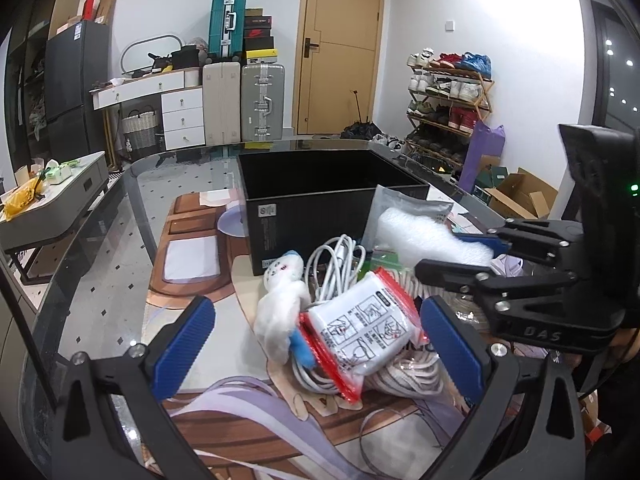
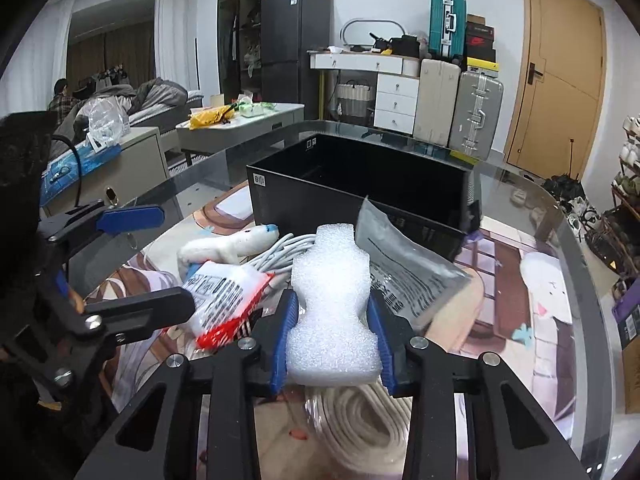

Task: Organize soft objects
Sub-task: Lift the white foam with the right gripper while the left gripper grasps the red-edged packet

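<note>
My right gripper (image 2: 333, 338) is shut on a white foam piece (image 2: 332, 300), its blue pads pinching the narrow waist. The foam hangs just above a beige rope coil (image 2: 360, 416). In the left wrist view that gripper (image 1: 452, 254) enters from the right with the foam (image 1: 428, 236). My left gripper (image 1: 320, 340) stands open, its pads on either side of a red-edged white packet (image 1: 360, 332) and a white plush toy (image 1: 280, 308), touching neither. A white cable bundle (image 1: 336, 260) lies behind them. An open black box (image 1: 300, 232) stands beyond the pile.
A grey foil pouch (image 2: 408, 268) leans against the black box (image 2: 320, 204). The pile lies on a printed mat (image 1: 192, 264) on a glass table (image 2: 552, 216) with a rounded edge. Suitcases (image 1: 262, 104), drawers and a shoe rack (image 1: 448, 104) line the far wall. A person (image 2: 60, 92) sits far left.
</note>
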`<state>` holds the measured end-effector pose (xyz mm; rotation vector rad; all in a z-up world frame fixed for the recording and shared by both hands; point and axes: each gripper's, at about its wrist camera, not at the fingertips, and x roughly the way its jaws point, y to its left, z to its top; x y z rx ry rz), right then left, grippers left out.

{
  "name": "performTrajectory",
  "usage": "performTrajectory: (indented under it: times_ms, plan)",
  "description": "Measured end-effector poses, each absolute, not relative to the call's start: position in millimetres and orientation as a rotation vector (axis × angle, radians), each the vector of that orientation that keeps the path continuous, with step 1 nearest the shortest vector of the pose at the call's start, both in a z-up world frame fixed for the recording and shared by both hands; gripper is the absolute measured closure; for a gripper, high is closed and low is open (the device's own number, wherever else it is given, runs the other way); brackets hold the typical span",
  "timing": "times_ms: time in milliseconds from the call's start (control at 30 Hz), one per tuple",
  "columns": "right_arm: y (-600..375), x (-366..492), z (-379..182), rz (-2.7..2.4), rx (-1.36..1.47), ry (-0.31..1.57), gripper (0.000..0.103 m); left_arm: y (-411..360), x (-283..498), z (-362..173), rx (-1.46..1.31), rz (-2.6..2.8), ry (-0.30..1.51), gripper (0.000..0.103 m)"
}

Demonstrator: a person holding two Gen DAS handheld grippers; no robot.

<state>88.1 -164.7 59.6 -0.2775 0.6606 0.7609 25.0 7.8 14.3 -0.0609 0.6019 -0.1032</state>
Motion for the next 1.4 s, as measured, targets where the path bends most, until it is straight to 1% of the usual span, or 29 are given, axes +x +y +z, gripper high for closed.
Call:
performTrajectory:
  times_ms: [400, 467, 533, 600, 700, 900, 1200, 1400]
  plan:
    - [-197, 60, 68, 0.752, -0.212, 0.617, 0.067, -15, 31, 9, -0.025, -0.156, 0.644, 0.001]
    - [-200, 60, 69, 0.755, -0.209, 0.618, 0.067, -19, 33, 7, -0.022, -0.168, 0.651, 0.004]
    - [-201, 61, 69, 0.755, -0.206, 0.616, 0.067, -22, 31, 8, -0.009, -0.182, 0.637, 0.010]
    - [-200, 61, 70, 0.754, -0.205, 0.618, 0.067, -25, 31, 9, -0.003, -0.214, 0.634, 0.013]
    - [-201, 62, 69, 0.753, -0.202, 0.618, 0.067, -30, 30, 10, 0.016, -0.224, 0.633, 0.013]
    - [-204, 61, 71, 0.749, -0.193, 0.610, 0.067, -26, 23, 15, -0.031, -0.243, 0.623, 0.013]
    - [-203, 60, 72, 0.752, -0.194, 0.606, 0.067, -18, 21, 10, -0.090, -0.280, 0.677, 0.013]
    - [-203, 60, 72, 0.749, -0.194, 0.610, 0.067, -20, 24, 9, -0.114, -0.303, 0.675, 0.013]
